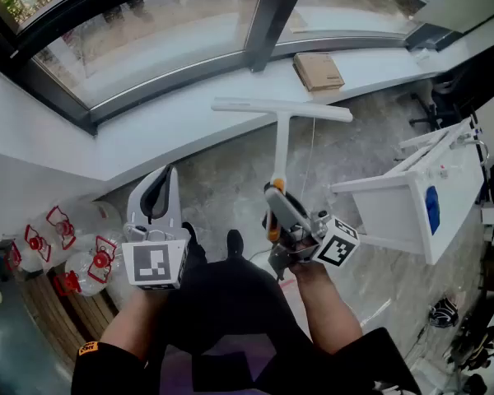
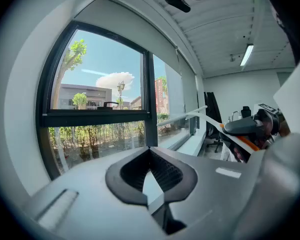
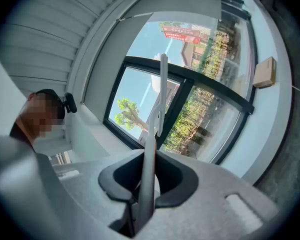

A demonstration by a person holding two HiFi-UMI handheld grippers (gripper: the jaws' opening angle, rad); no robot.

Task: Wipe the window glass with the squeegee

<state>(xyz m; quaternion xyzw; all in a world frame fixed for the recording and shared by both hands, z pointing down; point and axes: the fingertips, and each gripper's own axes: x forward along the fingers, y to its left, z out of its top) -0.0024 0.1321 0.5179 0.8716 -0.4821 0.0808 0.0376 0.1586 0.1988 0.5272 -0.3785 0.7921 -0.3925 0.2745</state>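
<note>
Right gripper (image 1: 273, 191) was clamped tight on the lower end of the white squeegee (image 1: 281, 138). In the right gripper view the thin handle ran straight up out from between the two dark pads (image 3: 149, 156), so nothing loose there. The T-shaped blade sat at the far end, well out ahead of the jaws. From the head view it lined up over the edge of the white window sill (image 1: 181, 126), below the window glass (image 1: 148, 39). I honestly couldn't tell if the blade was touching the pane or just near it. Left gripper (image 1: 166, 177) was off to the side of the squeegee, not touching it. Its jaws were closed tip to tip with nothing between them, pointing up at the same window. A small cardboard box (image 1: 318, 71) was lying on the sill further right, a white table (image 1: 412, 189) stood to the right, and a bunch of clear jugs with red caps (image 1: 86, 257) sat on the floor at left.
</note>
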